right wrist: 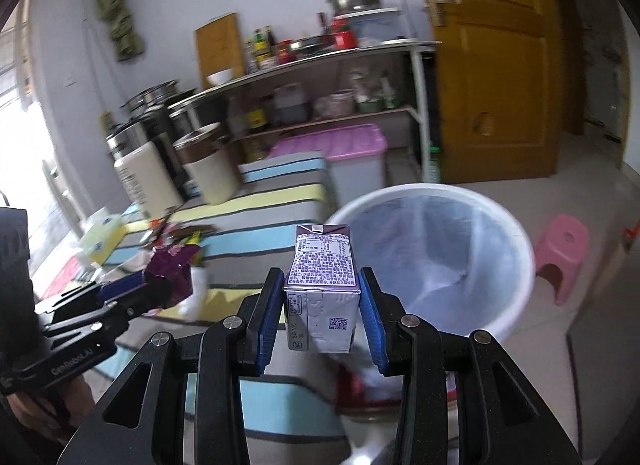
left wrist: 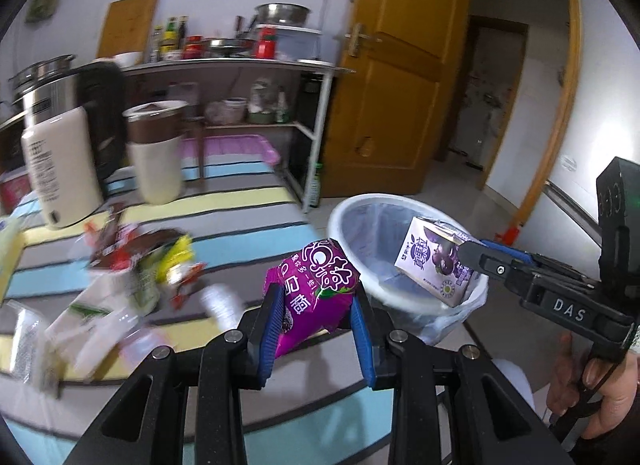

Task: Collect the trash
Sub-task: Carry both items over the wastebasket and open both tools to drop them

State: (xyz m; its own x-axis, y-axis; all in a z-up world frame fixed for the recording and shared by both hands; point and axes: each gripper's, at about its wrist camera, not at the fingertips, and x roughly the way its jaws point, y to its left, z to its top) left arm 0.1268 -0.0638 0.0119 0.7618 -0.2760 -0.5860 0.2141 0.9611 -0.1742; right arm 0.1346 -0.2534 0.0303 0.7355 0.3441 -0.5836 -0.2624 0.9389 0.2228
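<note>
My left gripper point(left wrist: 316, 301) is shut on a purple snack packet point(left wrist: 316, 293), held over the striped table's right edge beside the bin. My right gripper point(right wrist: 322, 297) is shut on a small purple-and-white juice carton point(right wrist: 322, 285). In the left wrist view that carton point(left wrist: 434, 261) hangs over the open mouth of the white trash bin point(left wrist: 360, 205), which has a clear liner. In the right wrist view the bin point(right wrist: 516, 277) lies just ahead and to the right, and the left gripper point(right wrist: 160, 285) with the purple packet point(right wrist: 170, 269) shows at the left. More wrappers point(left wrist: 140, 253) lie in a blurred heap on the table.
A cream canister point(left wrist: 60, 169) and a brown-lidded cup point(left wrist: 156, 149) stand at the back of the striped tablecloth point(left wrist: 248, 201). A metal shelf point(left wrist: 280, 65) with pots and bottles stands behind, a pink-lidded box point(right wrist: 352, 153) below it. A pink stool point(right wrist: 564, 257) sits right of the bin, near a wooden door point(left wrist: 400, 65).
</note>
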